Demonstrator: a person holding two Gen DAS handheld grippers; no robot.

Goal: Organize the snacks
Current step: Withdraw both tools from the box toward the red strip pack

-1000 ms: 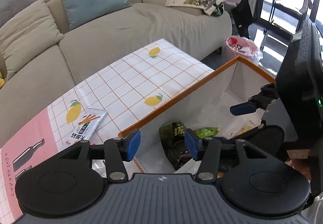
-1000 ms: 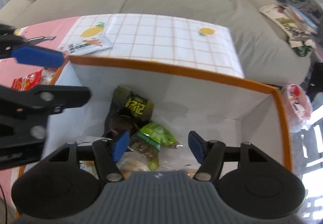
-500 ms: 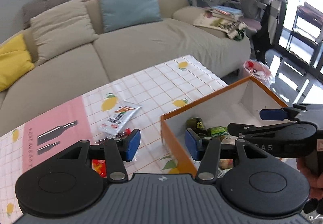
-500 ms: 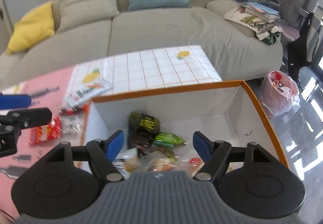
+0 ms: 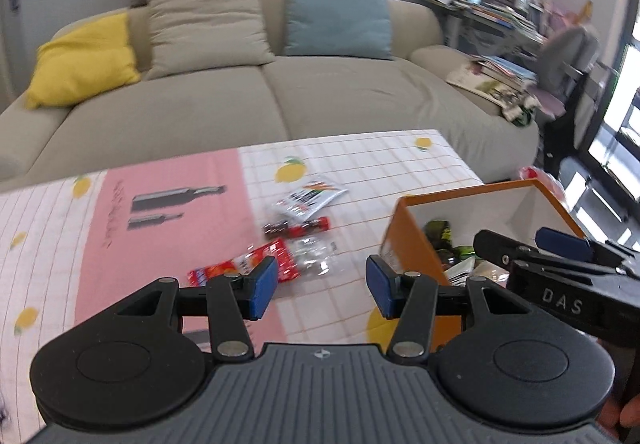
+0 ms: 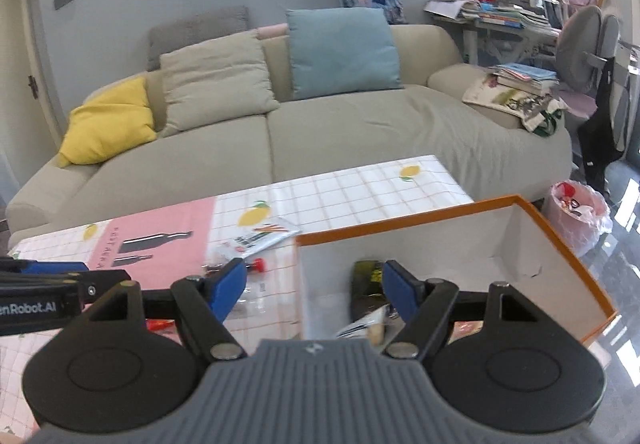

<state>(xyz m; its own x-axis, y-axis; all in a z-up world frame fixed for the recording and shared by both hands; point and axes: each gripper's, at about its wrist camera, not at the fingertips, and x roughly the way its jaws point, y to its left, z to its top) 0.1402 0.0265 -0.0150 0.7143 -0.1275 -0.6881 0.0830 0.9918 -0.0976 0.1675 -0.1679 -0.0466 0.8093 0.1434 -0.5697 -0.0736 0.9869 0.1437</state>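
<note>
Four snack packets lie loose on the table (image 5: 168, 212): white (image 5: 310, 198), dark (image 5: 298, 229), red (image 5: 246, 268), clear (image 5: 314, 256). One box (image 6: 568, 256) holds more. Both grippers, left (image 5: 320, 286) and right (image 6: 314, 290), gape empty. Only the right view shows the bin (image 6: 576, 214).

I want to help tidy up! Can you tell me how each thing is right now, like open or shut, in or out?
Orange box: open, snacks inside.
Red packet: out on the table, flat.
White packet: out on the table, flat.
Clear wrapper: out on the table.
Left tool: open, empty.
Right tool: open, empty.
</note>
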